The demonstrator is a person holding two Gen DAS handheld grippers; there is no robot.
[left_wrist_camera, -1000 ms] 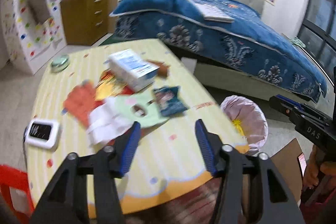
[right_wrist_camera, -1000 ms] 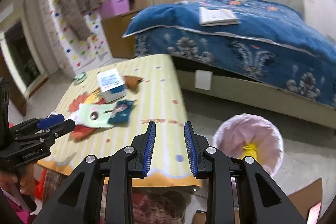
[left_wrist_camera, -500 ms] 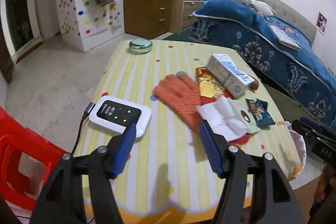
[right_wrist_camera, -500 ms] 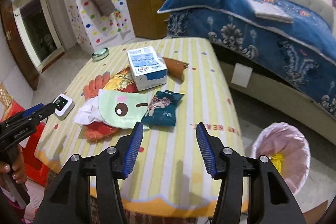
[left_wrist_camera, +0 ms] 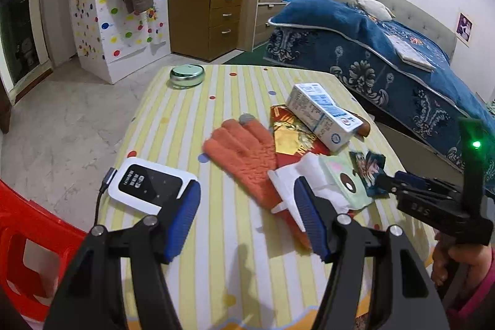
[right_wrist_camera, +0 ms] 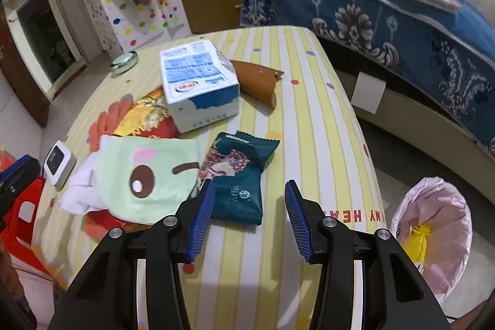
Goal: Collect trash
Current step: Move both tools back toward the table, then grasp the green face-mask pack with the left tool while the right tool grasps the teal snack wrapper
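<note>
On the yellow striped table (right_wrist_camera: 309, 113) lie a dark teal snack wrapper (right_wrist_camera: 241, 178), a white-and-blue carton (right_wrist_camera: 198, 82), a red-gold wrapper (left_wrist_camera: 294, 135), crumpled white paper (left_wrist_camera: 297, 181) and a pale green cartoon pack (right_wrist_camera: 148, 172). My right gripper (right_wrist_camera: 247, 212) is open and empty, just above the near end of the teal wrapper. My left gripper (left_wrist_camera: 247, 215) is open and empty, over the orange glove (left_wrist_camera: 247, 156), its right finger by the white paper. A pink-lined trash bin (right_wrist_camera: 433, 237) stands on the floor to the right of the table.
A white device with a cable (left_wrist_camera: 151, 186), a round green tin (left_wrist_camera: 187, 75) and a brown case (right_wrist_camera: 256, 79) are on the table. A red stool (left_wrist_camera: 27, 252) stands at the left. A blue bed (left_wrist_camera: 386, 57) is behind, a wooden drawer unit (left_wrist_camera: 210, 20) farther back.
Both grippers have moved in closer over the table. The right one opened from nearly shut and came down over the teal wrapper. The left one swung left toward the glove and white paper.
</note>
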